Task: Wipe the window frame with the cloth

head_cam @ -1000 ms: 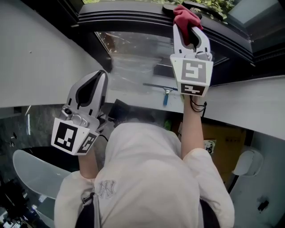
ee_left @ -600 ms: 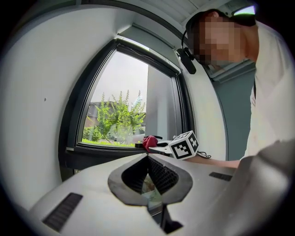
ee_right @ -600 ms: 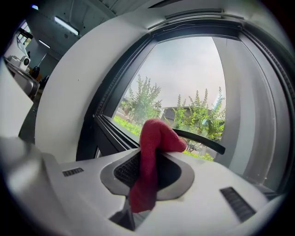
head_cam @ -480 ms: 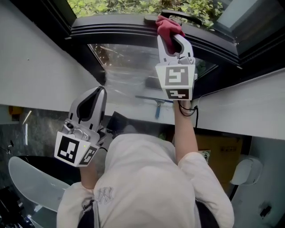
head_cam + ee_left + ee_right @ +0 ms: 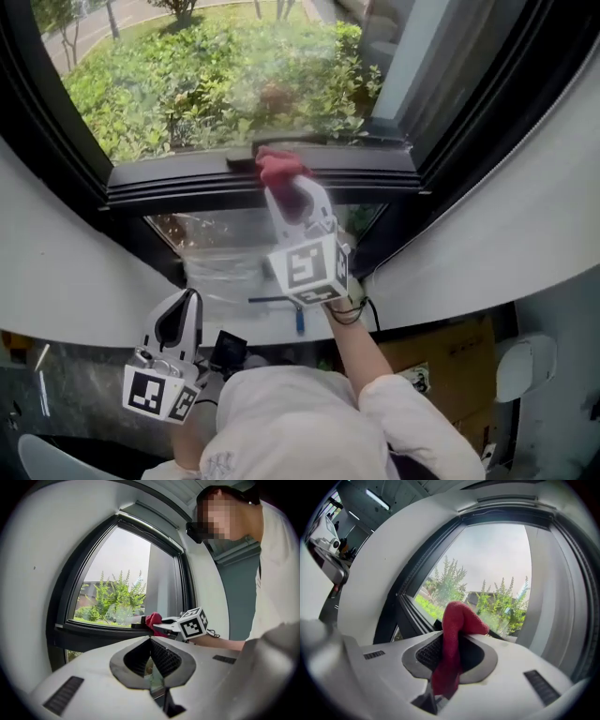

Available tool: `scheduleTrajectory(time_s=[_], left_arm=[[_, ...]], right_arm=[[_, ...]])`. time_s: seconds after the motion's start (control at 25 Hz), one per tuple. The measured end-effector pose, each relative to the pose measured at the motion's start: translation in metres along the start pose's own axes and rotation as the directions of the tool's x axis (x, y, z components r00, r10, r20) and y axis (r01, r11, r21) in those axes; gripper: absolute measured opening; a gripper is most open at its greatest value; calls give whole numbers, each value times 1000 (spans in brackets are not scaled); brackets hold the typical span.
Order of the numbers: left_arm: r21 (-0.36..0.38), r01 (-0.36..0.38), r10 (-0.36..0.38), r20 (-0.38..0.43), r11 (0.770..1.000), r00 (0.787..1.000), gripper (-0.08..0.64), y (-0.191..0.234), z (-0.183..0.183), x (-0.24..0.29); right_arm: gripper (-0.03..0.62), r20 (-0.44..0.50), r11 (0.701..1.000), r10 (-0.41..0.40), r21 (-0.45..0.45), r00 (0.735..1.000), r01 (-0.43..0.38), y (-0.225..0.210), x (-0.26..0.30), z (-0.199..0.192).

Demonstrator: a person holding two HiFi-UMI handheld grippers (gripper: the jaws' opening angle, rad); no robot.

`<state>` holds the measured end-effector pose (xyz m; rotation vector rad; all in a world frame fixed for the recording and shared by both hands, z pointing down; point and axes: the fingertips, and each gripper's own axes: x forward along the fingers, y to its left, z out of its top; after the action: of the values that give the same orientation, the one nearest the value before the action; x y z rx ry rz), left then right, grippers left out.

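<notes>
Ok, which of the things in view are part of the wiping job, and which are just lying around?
In the job: red cloth, clamped in the right gripper; the dark window frame it touches.

Lying about: blue-handled squeegee, clear plastic sheet, cardboard box; the left gripper is shut, empty and held low.

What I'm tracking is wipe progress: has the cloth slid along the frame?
No: the cloth still sits just right of the window handle's left end; only the camera tilted up.
</notes>
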<state>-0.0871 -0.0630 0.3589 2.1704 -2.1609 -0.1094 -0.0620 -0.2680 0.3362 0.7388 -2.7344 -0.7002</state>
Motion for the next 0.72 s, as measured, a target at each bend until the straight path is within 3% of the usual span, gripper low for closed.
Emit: scheduleTrajectory(time_s=[0.16, 0.24, 0.32, 0.48, 0.72], left_arm=[[-18, 50, -50, -8, 999, 999, 8, -9, 2, 16], [-20, 75, -75, -1, 997, 997, 9, -11, 3, 24], [-21, 103, -103, 6, 994, 995, 9, -13, 5, 31], [-22, 152, -151, 22, 988, 988, 9, -15, 9, 46], [-28, 227, -225, 53, 973, 973, 8, -15, 21, 61]], right_arm=[[84, 158, 989, -135, -31, 978, 142, -65, -47, 54], [84, 251, 969, -237, -4, 939, 246, -111, -71, 84], [84, 275, 938, -342, 42, 899, 344, -156, -94, 107], [84, 299, 845, -501, -31, 812, 533, -237, -136, 152], [84, 372, 687, -635, -129, 677, 715, -316, -177, 215]])
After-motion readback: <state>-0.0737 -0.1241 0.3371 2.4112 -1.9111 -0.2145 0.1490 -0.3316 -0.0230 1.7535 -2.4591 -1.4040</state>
